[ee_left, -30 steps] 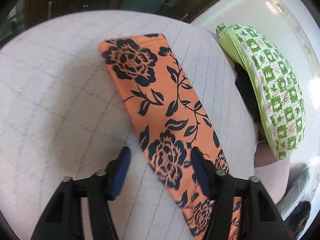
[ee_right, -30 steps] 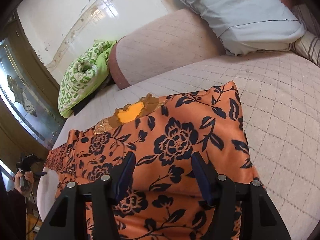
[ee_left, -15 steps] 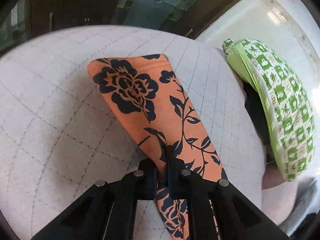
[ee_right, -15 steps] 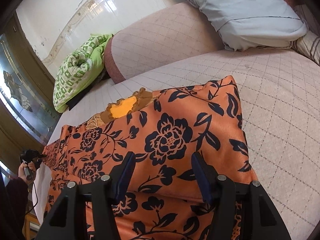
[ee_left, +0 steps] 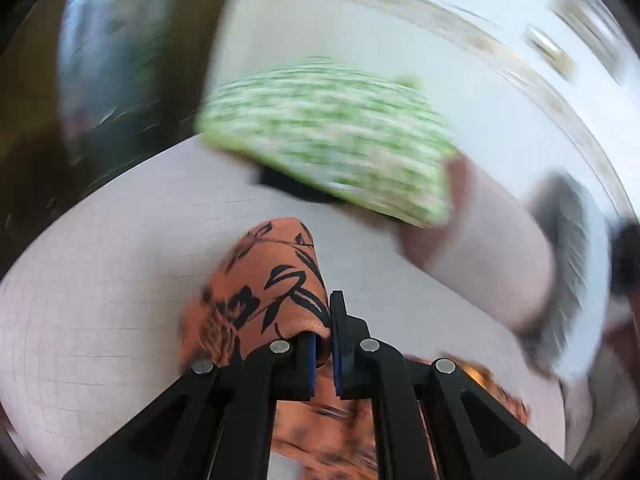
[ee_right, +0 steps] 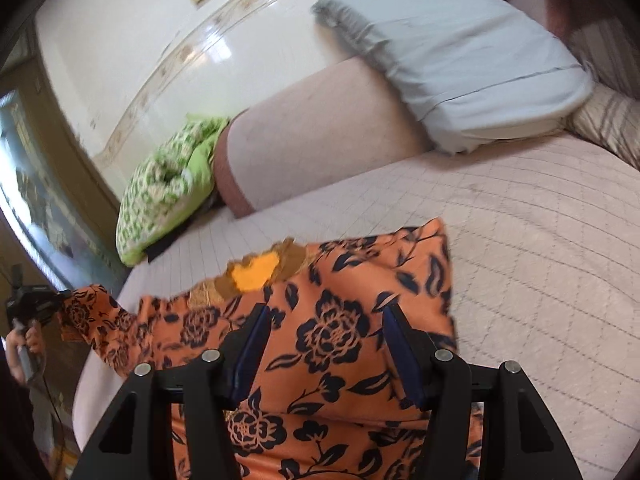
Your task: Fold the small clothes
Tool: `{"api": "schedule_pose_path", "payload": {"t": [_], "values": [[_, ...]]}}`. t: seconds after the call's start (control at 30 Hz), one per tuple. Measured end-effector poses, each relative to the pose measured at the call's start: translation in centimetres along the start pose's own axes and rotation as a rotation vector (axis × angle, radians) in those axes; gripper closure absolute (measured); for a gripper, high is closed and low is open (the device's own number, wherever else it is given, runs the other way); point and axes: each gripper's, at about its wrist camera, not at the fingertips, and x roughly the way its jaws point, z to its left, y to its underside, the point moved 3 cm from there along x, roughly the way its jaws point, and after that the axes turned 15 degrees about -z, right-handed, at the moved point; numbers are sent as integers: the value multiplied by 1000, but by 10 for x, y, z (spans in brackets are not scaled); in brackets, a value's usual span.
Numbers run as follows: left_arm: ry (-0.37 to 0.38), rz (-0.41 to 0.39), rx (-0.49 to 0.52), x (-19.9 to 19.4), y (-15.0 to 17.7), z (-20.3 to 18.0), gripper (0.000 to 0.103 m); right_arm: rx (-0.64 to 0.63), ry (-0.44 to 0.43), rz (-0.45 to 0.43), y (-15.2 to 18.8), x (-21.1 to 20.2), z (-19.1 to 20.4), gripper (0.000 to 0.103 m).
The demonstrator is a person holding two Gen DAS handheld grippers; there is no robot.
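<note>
**Now: one end of the garment pinched and raised**

Clamped tight, the left gripper (ee_left: 324, 344) holds a bunched end of the orange floral garment (ee_right: 340, 320) lifted off the quilted bed (ee_right: 540, 240). The right gripper (ee_right: 324, 344) hovers over the cloth's spread part, jaws about half apart, gripping nothing. A green pillow (ee_right: 168, 196) lies beyond.

A quilted pale pink bed cover (ee_right: 540, 240) spreads across the bed. At its far edge runs a long pink bolster (ee_right: 320, 128), and a pale blue pillow (ee_right: 452, 52) leans on the bolster's right part, with a striped cushion (ee_right: 604, 120) just beside it at the right edge. A green-and-white patterned pillow (ee_right: 164, 188) lies at the far left corner, touching the bolster's end, over something dark. Behind stands a glossy white wall (ee_right: 132, 40).
</note>
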Motion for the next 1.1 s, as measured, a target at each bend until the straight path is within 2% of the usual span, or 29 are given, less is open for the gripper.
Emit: {"api": "schedule_pose_path", "payload": {"t": [0.07, 0.13, 0.17, 0.2, 0.27, 0.3, 0.33, 0.37, 0.4, 0.43, 0.47, 0.5, 0.57, 0.63, 0.7, 0.77, 0.8, 0.83, 0.9, 0.97, 1.07, 1.1], "values": [[51, 9, 72, -4, 7, -45, 97, 51, 14, -27, -9, -6, -12, 41], [147, 35, 141, -10, 28, -106, 97, 93, 29, -53, -18, -14, -23, 41], [170, 46, 163, -14, 35, -126, 97, 114, 36, -67, -22, -18, -30, 41], [212, 67, 202, -14, 52, -161, 97, 132, 41, -78, -26, -21, -36, 41], [272, 99, 255, -13, 79, -206, 97, 179, 53, -104, -35, -29, -48, 41], [311, 153, 306, -8, 105, -239, 96, 206, 56, -117, -40, -33, -55, 41], [336, 202, 335, -6, 121, -256, 85, 231, 56, -126, -43, -36, -61, 41], [389, 322, 393, 0, 152, -283, 73, 253, 55, -134, -47, -39, -67, 41], [408, 395, 438, 3, 171, -298, 49, 270, 54, -144, -51, -42, -72, 41], [416, 435, 487, 3, 186, -309, 40, 274, 57, -149, -54, -45, -76, 41], [415, 428, 548, -1, 197, -317, 39, 279, 66, -157, -56, -47, -79, 41], [397, 380, 619, -6, 204, -320, 39, 286, 75, -165, -58, -48, -83, 41], [361, 287, 695, -16, 202, -311, 35, 297, 75, -168, -60, -48, -85, 41], [349, 246, 653, -17, 187, -292, 29, 292, 72, -162, -61, -46, -85, 41], [328, 192, 538, -20, 166, -258, 20, 263, 69, -149, -58, -42, -77, 41], [232, 118, 451, -19, 151, -223, 17, 217, 57, -122, -53, -36, -64, 41], [151, 82, 409, -16, 145, -197, 17, 192, 48, -108, -49, -33, -55, 41], [109, 69, 386, -16, 145, -184, 17, 166, 38, -95, -45, -30, -46, 41], [9, 66, 296, -2, 145, -141, 17, 92, 5, -61, -35, -24, -24, 41], [-67, 100, 195, 16, 152, -100, 17, 0, -41, -14, -22, -17, 3, 41], [-170, 174, 165, 39, 158, -69, 17, -168, -130, 74, 7, -10, 49, 41], [-184, 178, 163, 43, 160, -64, 17, -203, -150, 84, 14, -9, 59, 41]]}}
